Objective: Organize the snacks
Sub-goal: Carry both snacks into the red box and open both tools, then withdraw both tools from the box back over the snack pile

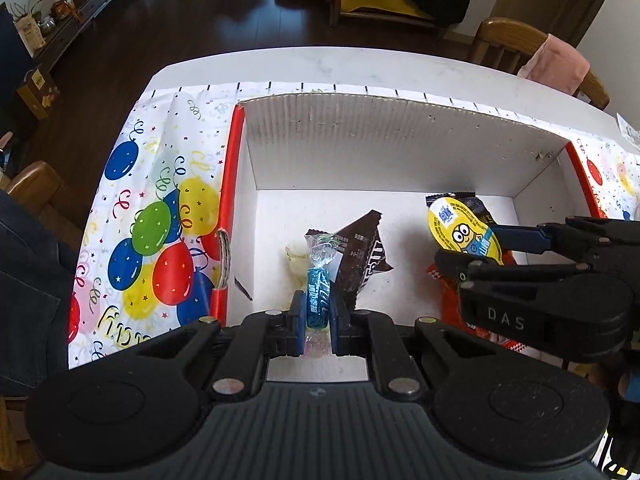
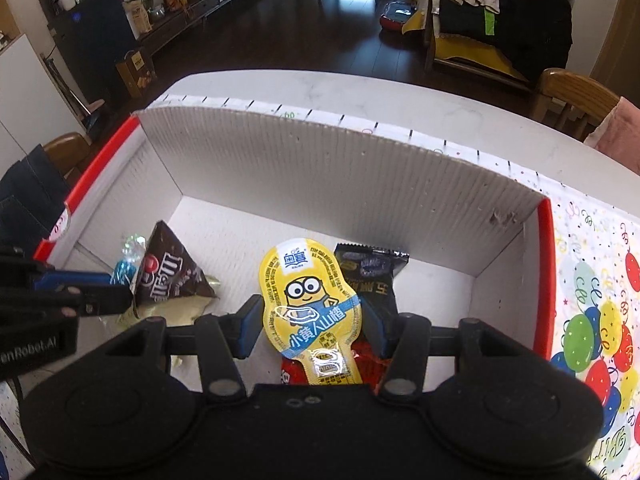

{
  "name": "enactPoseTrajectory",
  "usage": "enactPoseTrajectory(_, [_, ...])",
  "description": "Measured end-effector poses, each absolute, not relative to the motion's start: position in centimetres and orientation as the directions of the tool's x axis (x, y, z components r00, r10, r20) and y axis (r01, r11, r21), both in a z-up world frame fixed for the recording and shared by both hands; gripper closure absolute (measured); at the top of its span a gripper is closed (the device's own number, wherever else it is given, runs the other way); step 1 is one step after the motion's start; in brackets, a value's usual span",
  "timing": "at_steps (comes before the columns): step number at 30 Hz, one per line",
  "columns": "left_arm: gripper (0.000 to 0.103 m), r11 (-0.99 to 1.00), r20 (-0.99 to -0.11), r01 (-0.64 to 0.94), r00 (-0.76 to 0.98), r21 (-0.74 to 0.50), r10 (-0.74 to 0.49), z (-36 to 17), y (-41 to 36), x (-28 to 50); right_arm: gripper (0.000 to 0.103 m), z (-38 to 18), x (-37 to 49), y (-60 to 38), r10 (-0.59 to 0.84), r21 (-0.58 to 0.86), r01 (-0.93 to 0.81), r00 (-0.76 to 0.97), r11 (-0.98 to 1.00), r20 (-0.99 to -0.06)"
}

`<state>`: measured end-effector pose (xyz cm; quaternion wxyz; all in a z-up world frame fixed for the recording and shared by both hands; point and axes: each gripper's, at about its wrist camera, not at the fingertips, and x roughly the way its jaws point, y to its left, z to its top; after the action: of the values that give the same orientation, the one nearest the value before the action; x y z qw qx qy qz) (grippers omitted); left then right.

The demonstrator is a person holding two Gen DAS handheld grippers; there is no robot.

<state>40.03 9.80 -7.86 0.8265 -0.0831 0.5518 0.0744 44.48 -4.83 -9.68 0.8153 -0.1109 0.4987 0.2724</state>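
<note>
Fingers, left gripper point(image 1: 316, 316): clamped on blue wrapped candy point(image 1: 317, 300). Fingers, right gripper point(image 2: 310, 320): closed on yellow Minions hawthorn pack point(image 2: 308, 300). Both held over white cardboard box point(image 2: 320, 168) containing M&M's pouch point(image 2: 168, 280) and black packet point(image 2: 372, 276), on desk point(image 1: 340, 68). Step judged: depositing. Next: lower, release each.

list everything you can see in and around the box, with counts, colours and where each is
box: 1, white inside, red edges, on the tablecloth
blue candy: 1, blue wrapper, between left fingers
minion snack: 1, yellow, between right fingers
m&m's bag: 1, brown, box floor, left side
black packet: 1, black, box floor behind minion snack
red packet: 1, red, under minion snack
tablecloth: 1, white with balloons, under box
left gripper: 1, black, over box
right gripper: 1, black, over box
</note>
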Motion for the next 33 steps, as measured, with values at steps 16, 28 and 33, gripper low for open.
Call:
enactPoseTrajectory(16, [0.091, 0.969, -0.906, -0.232, 0.423, -0.081, 0.025, -6.9, 10.5, 38.2, 0.035, -7.0, 42.8, -6.6, 0.388, 0.12, -0.555, 0.395, 0.823, -0.833])
enactPoseTrajectory(28, [0.088, 0.966, -0.861, -0.221, 0.509, -0.135, -0.004, -3.7, 10.3, 34.2, 0.03, -2.7, 38.8, -8.4, 0.475, 0.178, -0.572, 0.427, 0.801, -0.769])
enactPoseTrajectory(33, [0.075, 0.967, -0.835, -0.206, 0.551, -0.15, -0.012, -2.1, 10.2, 32.0, 0.027, -1.0, 36.6, -8.8, 0.505, 0.179, -0.595, 0.443, 0.784, -0.741])
